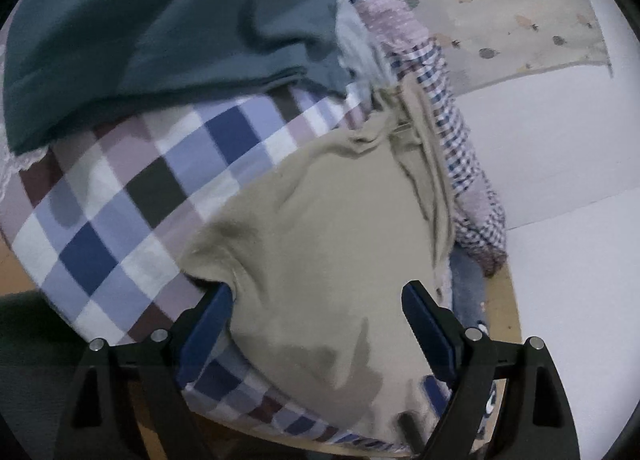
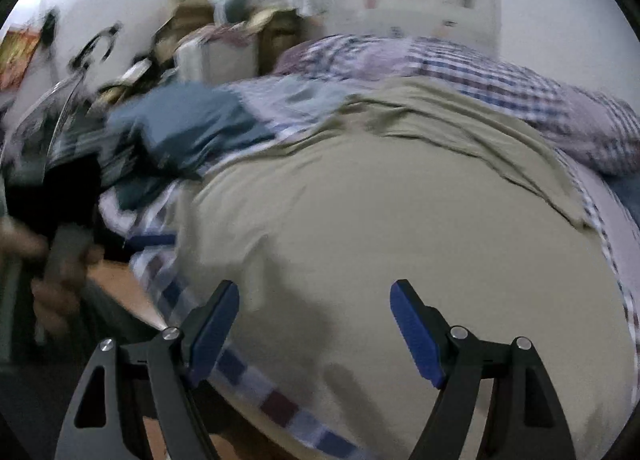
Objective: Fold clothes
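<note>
Cloth fills the left wrist view: a beige garment (image 1: 320, 228) lies spread on a bed covered by a checked sheet (image 1: 120, 212), reaching the bed's near edge. The left tool (image 1: 318, 292) hangs just over that near part with its fingers spread wide, nothing between them. A folded teal garment (image 1: 160, 36) sits on the sheet farther in, and a small-checked quilt (image 1: 448, 132) runs along the bed's far side, beside the wall. In the right wrist view, blurred, the same beige garment (image 2: 400, 228) covers most of the bed, the right tool (image 2: 314, 288) above its near part, also spread and empty. The teal garment (image 2: 188, 128) lies toward the bed's left side, the quilt (image 2: 500, 76) along the far edge.
</note>
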### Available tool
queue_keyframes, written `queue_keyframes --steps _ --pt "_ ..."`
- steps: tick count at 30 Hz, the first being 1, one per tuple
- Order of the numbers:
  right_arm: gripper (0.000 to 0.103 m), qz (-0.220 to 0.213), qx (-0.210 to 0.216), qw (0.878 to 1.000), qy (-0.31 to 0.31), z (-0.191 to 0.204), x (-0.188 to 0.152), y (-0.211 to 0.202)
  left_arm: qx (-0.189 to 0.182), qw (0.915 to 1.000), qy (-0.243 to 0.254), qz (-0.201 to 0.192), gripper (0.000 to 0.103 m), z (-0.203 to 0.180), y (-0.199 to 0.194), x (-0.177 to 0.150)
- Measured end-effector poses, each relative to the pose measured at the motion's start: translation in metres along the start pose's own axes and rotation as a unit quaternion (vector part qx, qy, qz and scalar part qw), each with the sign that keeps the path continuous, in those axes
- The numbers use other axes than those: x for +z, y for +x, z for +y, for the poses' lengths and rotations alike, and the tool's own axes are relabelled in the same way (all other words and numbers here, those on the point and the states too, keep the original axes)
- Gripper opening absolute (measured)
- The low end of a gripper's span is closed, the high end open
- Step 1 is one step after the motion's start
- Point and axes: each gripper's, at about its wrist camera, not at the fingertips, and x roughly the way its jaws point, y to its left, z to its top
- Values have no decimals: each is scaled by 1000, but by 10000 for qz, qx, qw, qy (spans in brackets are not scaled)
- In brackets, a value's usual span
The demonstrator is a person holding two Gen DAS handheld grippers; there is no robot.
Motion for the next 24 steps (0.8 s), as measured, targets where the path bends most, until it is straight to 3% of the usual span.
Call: queue_keyframes --steps 9,16,24 --pt "81 -251 206 9914 -1268 66 -5 31 -87 9995 -74 -307 89 6 -22 12" --pt "81 -295 270 9908 -1291 72 1 38 516 9976 -75 -446 89 22 -28 22" --pt "81 -428 172 9903 -1313 73 2 33 335 9994 54 -32 89 16 0 24"
